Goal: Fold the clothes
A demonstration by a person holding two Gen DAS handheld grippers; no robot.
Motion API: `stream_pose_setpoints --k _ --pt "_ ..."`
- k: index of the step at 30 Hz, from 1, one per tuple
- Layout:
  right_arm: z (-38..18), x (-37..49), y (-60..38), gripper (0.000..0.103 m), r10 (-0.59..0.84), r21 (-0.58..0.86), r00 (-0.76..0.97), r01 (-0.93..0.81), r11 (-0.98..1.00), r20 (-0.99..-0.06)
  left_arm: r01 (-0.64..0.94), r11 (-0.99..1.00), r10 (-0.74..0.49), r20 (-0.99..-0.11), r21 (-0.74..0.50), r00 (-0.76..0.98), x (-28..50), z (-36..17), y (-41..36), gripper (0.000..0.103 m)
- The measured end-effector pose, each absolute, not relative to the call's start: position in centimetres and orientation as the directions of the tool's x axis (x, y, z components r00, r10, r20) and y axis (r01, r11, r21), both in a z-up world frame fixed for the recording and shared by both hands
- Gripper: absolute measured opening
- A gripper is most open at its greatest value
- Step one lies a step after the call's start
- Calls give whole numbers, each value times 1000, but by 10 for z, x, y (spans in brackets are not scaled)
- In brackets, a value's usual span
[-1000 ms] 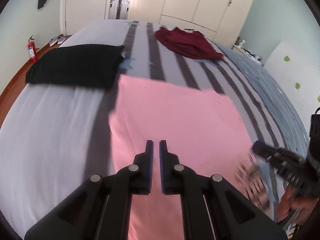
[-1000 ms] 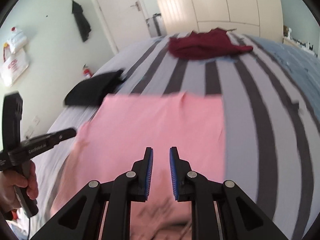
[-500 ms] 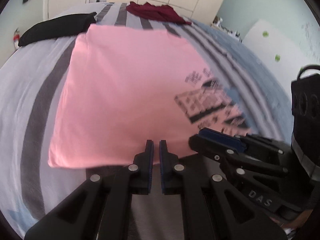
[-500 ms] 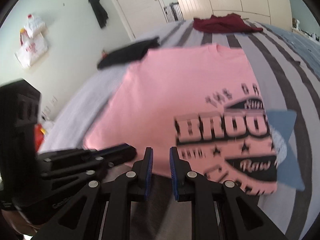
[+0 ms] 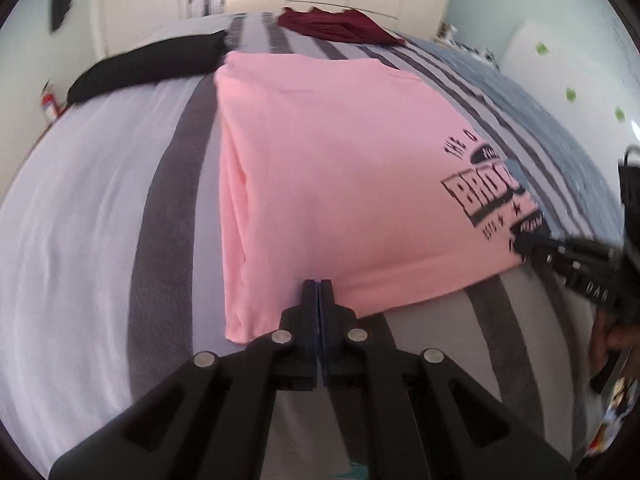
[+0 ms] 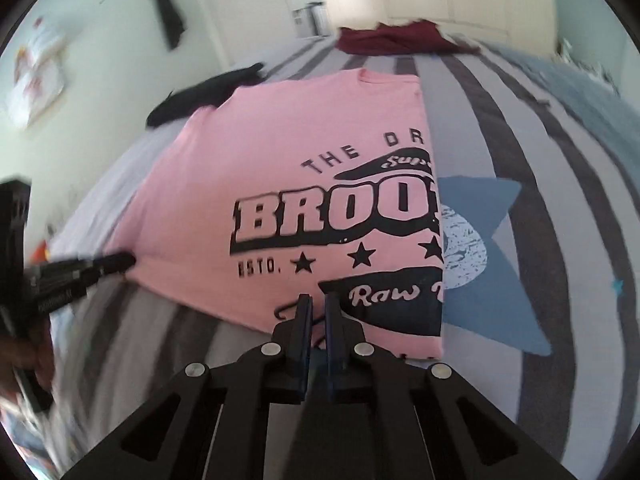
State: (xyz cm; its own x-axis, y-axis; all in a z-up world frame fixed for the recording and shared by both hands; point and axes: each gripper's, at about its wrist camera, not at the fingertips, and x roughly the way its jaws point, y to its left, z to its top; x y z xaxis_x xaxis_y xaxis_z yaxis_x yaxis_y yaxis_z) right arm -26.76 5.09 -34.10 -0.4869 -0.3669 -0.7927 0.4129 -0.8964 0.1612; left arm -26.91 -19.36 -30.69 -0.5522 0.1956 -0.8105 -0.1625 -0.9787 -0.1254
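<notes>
A pink T-shirt point(image 5: 340, 168) with a black print lies folded lengthways on the striped bed; it also shows in the right wrist view point(image 6: 304, 184). My left gripper point(image 5: 319, 285) is shut and empty, its tips at the shirt's near edge. My right gripper point(image 6: 316, 300) has its jaws nearly closed with a narrow gap, and nothing is visibly held; its tips are over the shirt's near hem. Each gripper shows in the other's view, the right one point(image 5: 560, 256) at the shirt's near right corner and the left one point(image 6: 84, 268) at its near left corner.
A black garment point(image 5: 148, 64) lies at the far left of the bed point(image 5: 80, 216) and a maroon garment point(image 5: 336, 26) at the far end. A blue star print point(image 6: 484, 248) is on the cover right of the shirt. Wardrobes and a door stand behind.
Both grippers have pulled back from over the shirt to its near edge. The shirt's printed side now faces up. The left jaws have closed fully.
</notes>
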Motion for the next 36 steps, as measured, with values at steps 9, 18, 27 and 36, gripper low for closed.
stream_pose_setpoints --k 9,18,27,36 --pt "-340 -278 84 5 -328 181 -490 322 -929 -808 -54 -977 200 -805 -206 -559 -264 -310 -219 2" --pt "-303 -315 80 9 -317 190 -502 289 -938 -805 42 -981 119 -763 -188 -636 -314 -266 -227 2" --pt "-315 -411 43 9 -341 187 -581 309 -933 -739 10 -984 125 -735 -176 -667 -386 -290 -212 2" --pt "-342 -423 58 9 -375 263 -549 275 -925 -747 64 -976 115 -739 -209 -664 -385 -301 -229 6"
